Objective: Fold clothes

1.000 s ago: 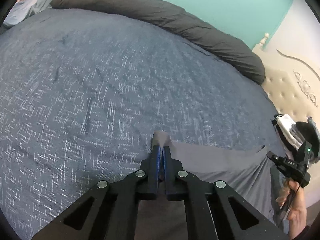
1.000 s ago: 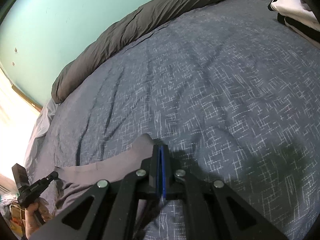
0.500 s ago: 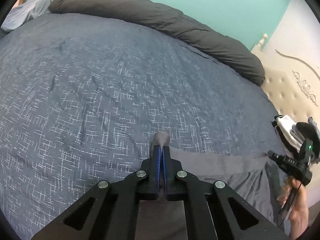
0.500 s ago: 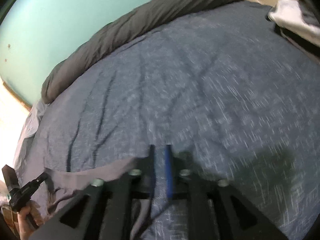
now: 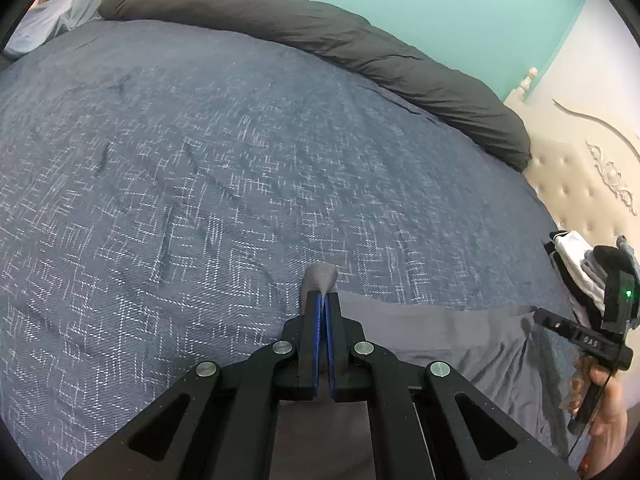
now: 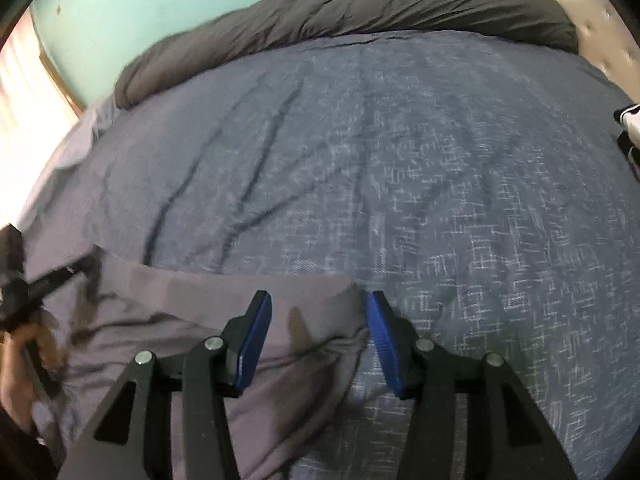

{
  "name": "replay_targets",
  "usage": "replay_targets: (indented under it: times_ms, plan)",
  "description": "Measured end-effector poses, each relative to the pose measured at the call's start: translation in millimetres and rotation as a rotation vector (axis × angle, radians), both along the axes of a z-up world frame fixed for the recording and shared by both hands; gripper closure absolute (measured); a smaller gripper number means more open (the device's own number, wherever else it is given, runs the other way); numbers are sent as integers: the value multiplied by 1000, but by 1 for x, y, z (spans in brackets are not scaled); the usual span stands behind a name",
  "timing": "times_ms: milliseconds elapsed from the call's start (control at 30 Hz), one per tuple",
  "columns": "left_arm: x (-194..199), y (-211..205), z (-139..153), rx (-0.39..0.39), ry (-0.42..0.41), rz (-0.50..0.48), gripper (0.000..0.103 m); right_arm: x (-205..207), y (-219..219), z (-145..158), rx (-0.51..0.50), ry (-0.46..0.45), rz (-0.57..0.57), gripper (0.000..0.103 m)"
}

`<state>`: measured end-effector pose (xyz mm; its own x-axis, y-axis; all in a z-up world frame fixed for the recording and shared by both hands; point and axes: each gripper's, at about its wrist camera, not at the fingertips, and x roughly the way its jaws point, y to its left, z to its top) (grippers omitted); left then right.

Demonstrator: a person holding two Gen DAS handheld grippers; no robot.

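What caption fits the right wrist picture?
Open right hand-held gripper hovers over a grey garment on the blue bedspread, jaws just opened.

Soft, even indoor light; heavy fisheye bending with black corners.
Blown-out glare is seen at the window (image 6: 24, 128) on the right wrist view's left edge, where slight motion blur is noticed; the left wrist view is sharp.

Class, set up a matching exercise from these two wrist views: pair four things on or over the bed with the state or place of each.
Things:
1. left gripper
2. right gripper
3. dark grey duvet
4. folded clothes pile

States or places:
A. rolled up along the turquoise wall
B. fingers apart over the grey garment
C. near the headboard
D. clamped on a fold of grey cloth

Pairs: 1-D, 2-B, 3-A, 4-C
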<state>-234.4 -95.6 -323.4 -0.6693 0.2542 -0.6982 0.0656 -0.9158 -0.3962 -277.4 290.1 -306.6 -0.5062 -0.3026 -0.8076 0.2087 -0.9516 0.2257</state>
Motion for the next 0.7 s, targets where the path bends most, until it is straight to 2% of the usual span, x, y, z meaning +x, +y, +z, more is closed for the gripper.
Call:
replay_targets:
  times_ms: [67,100,133,233,433,700]
  plan:
    - [0,0,0,0,0,1,101,0,3,-8,-1,-11,-14,53]
    - [0,-1,0,1,1,1,101,-1,4,-10,-19,-9,-21,64]
    - [1,-1,0,1,1,2,101,-1,6,-11,-36,-7,-26,80]
    - [1,-1,0,1,0,2,101,-2,11,-13,-50,10,-46,95]
    - [1,0,1,-5,8,-5,101,-1,15,-7,-69,61,-71,99]
    - [15,-9,17,-12,66,-15,101,7,3,19,-61,164,-52,100]
